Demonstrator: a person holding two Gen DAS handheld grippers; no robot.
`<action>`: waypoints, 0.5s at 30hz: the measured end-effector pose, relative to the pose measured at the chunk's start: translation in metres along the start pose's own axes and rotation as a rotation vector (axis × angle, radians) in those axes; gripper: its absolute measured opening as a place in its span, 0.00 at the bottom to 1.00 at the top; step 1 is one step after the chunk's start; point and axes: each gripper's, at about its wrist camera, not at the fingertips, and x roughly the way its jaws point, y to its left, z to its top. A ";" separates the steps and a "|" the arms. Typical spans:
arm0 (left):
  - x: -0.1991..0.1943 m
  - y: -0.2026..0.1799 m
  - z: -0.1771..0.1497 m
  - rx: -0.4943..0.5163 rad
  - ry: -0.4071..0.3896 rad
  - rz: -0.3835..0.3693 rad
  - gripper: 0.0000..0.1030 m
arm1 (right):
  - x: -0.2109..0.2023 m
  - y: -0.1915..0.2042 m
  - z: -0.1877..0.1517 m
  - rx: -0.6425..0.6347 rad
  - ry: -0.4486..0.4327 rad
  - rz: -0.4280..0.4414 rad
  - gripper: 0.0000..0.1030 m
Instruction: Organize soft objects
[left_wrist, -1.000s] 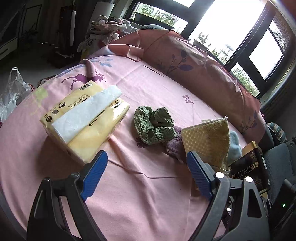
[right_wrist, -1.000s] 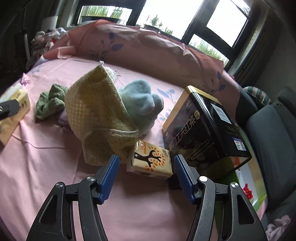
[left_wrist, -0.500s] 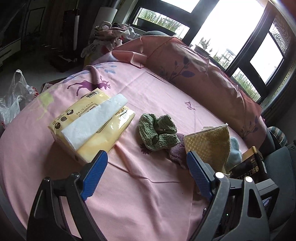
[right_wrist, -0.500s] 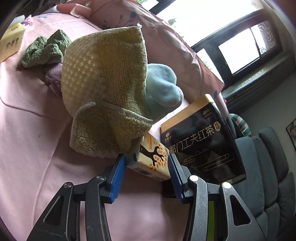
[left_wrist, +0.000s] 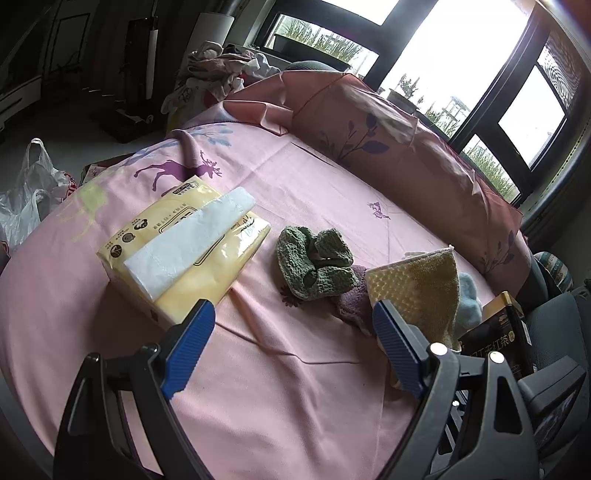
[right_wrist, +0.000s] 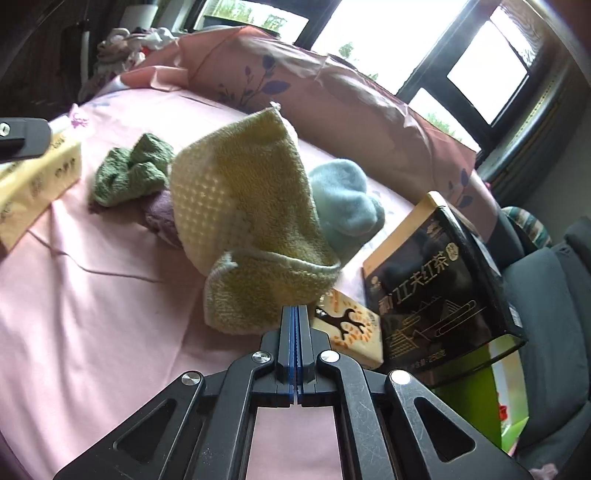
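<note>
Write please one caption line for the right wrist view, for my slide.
Right gripper, jaws shut, at the lower edge of the yellow towel, beside a small printed box and a black tea tin.

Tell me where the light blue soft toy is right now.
In the right wrist view, the light blue soft toy lies on the pink bedsheet, right of the yellow towel and left of the black tea box.

The pink printed cotton-like bedsheet looks matt and creased. A yellow terry towel shows a rough waffle weave beside looped pile; the green knitted cloth is coarse, the pale blue plush bundle fluffy. The yellow tissue pack has glossy plastic film. The black tea tin gleams smooth.
</note>
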 end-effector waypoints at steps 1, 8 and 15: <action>0.000 0.000 0.000 0.000 0.000 -0.001 0.85 | -0.002 0.001 0.000 0.000 0.004 0.038 0.00; 0.001 0.000 0.000 0.003 0.009 0.004 0.85 | -0.007 0.007 -0.009 -0.002 0.057 0.065 0.00; 0.002 0.006 0.004 -0.026 0.022 -0.011 0.84 | 0.011 0.027 -0.024 -0.169 0.130 -0.131 0.00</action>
